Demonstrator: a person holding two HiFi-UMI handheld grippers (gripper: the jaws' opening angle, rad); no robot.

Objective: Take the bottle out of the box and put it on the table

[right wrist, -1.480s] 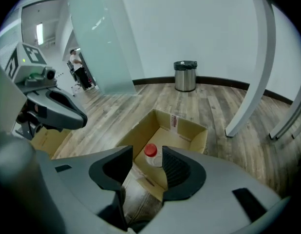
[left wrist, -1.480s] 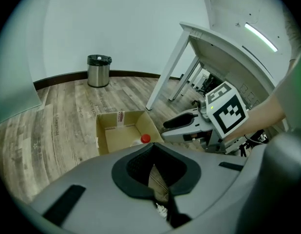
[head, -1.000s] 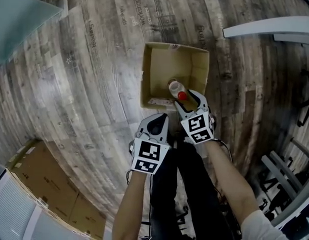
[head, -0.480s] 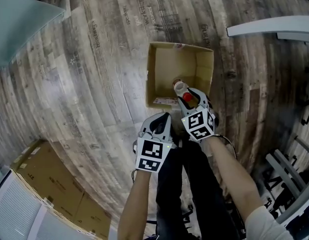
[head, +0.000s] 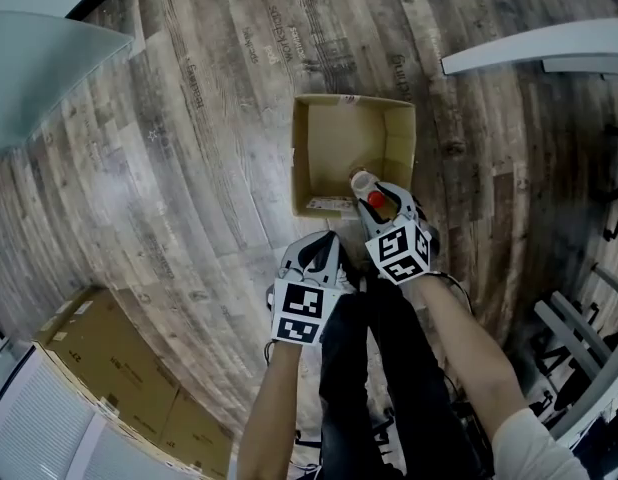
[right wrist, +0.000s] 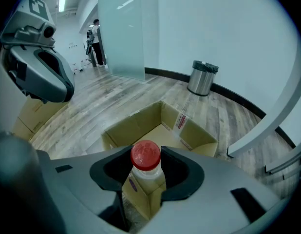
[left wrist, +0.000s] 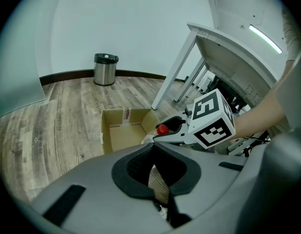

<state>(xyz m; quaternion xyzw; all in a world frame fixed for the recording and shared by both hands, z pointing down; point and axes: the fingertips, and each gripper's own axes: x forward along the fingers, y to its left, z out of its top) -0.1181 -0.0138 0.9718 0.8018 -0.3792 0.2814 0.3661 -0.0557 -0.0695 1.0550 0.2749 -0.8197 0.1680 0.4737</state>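
Note:
An open cardboard box (head: 324, 138) (right wrist: 141, 123) (left wrist: 122, 135) stands on the wooden floor. A clear bottle (head: 363, 183) (right wrist: 146, 165) with a red cap (left wrist: 162, 129) stands upright at the box's near right corner. My right gripper (head: 380, 198) (right wrist: 146, 156) points steeply down over it. Its jaws are closing, the cap sits between them, and both pads touch the bottle's top. My left gripper (head: 318, 255) (left wrist: 153, 147) hangs just outside the box's near edge, shut and with nothing in it.
A white table (head: 529, 53) stands to the right of the box, its leg (left wrist: 174, 69) near the box. A metal bin (left wrist: 105, 69) (right wrist: 201, 78) stands by the wall. Flat cartons (head: 99, 368) lie at the lower left. A person's legs show below the grippers.
The right gripper's jaws have closed in around the bottle's cap. The bottle and the right gripper have drawn slightly toward the box's near right corner.

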